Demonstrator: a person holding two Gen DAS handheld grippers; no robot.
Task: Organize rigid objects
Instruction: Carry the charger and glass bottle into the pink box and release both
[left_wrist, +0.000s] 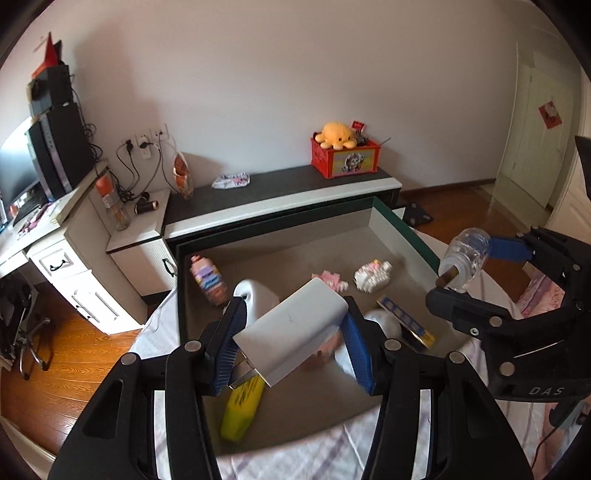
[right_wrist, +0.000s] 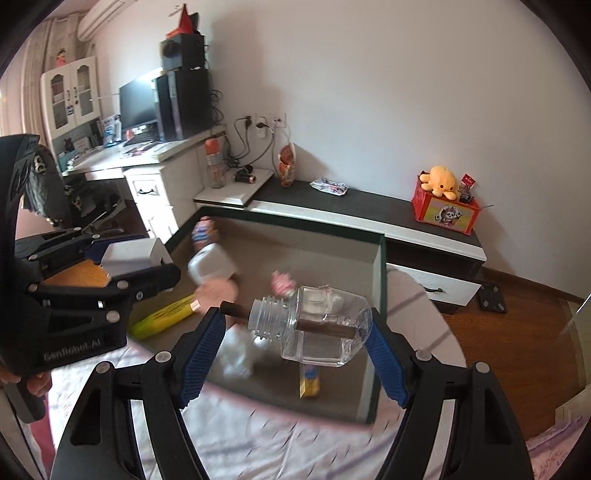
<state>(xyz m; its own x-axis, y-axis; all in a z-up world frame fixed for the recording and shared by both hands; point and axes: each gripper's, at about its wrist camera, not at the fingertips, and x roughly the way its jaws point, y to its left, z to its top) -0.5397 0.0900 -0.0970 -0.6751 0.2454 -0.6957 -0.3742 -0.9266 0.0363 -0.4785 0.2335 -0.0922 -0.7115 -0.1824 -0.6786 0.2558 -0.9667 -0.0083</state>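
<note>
My left gripper (left_wrist: 293, 312) is shut on a white rectangular box (left_wrist: 291, 328), which tilts up above the shallow grey tray (left_wrist: 391, 232) on the bed. The same box (right_wrist: 129, 254) shows at the left of the right wrist view. My right gripper (right_wrist: 295, 321) is shut lengthwise on a clear plastic bottle (right_wrist: 325, 321) with a brown stick (right_wrist: 236, 311) poking out of its neck. The stick's tip meets one pad and the bottle's base meets the other. In the left wrist view that bottle (left_wrist: 467, 254) hangs over the tray's right rim.
In the tray lie a block figure (left_wrist: 208, 277), a white jug (left_wrist: 256, 295), pink blocks (left_wrist: 330, 278), a white block toy (left_wrist: 373, 275), a yellow tube (left_wrist: 240, 406) and a blue-and-yellow pack (left_wrist: 406, 325). Behind stand a low cabinet (left_wrist: 280, 192), a red crate (left_wrist: 345, 158) and a desk (left_wrist: 55, 236).
</note>
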